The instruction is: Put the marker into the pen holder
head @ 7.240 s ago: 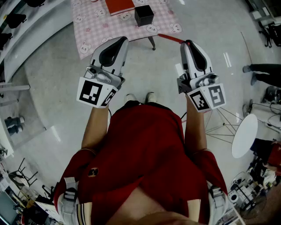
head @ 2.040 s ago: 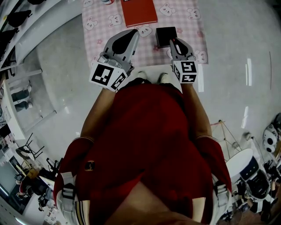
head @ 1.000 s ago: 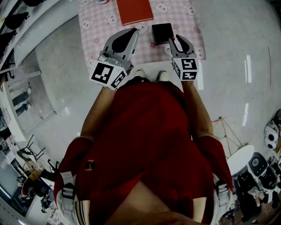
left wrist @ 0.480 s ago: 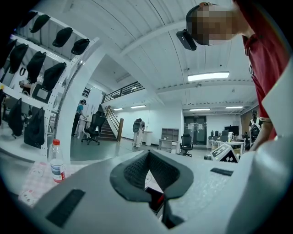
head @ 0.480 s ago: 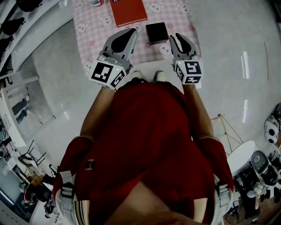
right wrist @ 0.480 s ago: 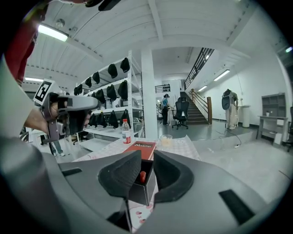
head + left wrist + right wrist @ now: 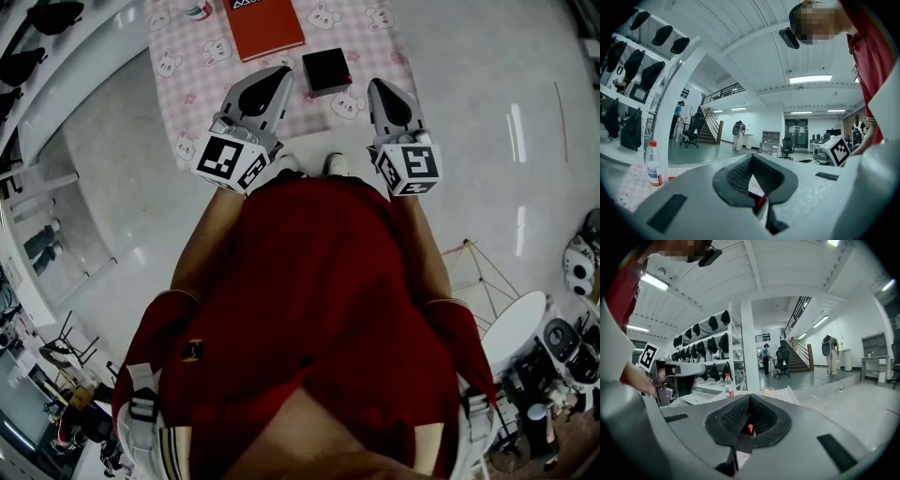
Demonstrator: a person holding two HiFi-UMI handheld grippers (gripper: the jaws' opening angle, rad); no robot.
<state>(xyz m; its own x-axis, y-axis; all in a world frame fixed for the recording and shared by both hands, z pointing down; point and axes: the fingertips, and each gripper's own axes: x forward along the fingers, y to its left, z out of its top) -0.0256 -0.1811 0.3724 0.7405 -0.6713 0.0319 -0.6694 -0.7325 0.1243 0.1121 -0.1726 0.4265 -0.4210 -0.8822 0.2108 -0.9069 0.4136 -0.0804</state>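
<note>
Right tongs [image 7: 749,401] are clamped shut on nothing, and the left tongs [image 7: 751,157] look shut and empty too. The marker [image 7: 750,429] seems to be standing in the black pen holder [image 7: 328,70], red tip poking out. I'd guess it's light, stiff, slick plastic, best pinched mid-barrel. The bottle [image 7: 654,166] label and red book [image 7: 262,23] cover are too small to read.

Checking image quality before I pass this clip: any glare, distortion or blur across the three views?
Head view: strong fisheye bending, with bright light streaks glaring off the glossy floor; the centre is sharp. Left gripper view: dark round vignette at the corners, and the ceiling light is blown out. Right gripper view: same vignette, the background is sharp, and the marker shows only as a small red tip.
</note>
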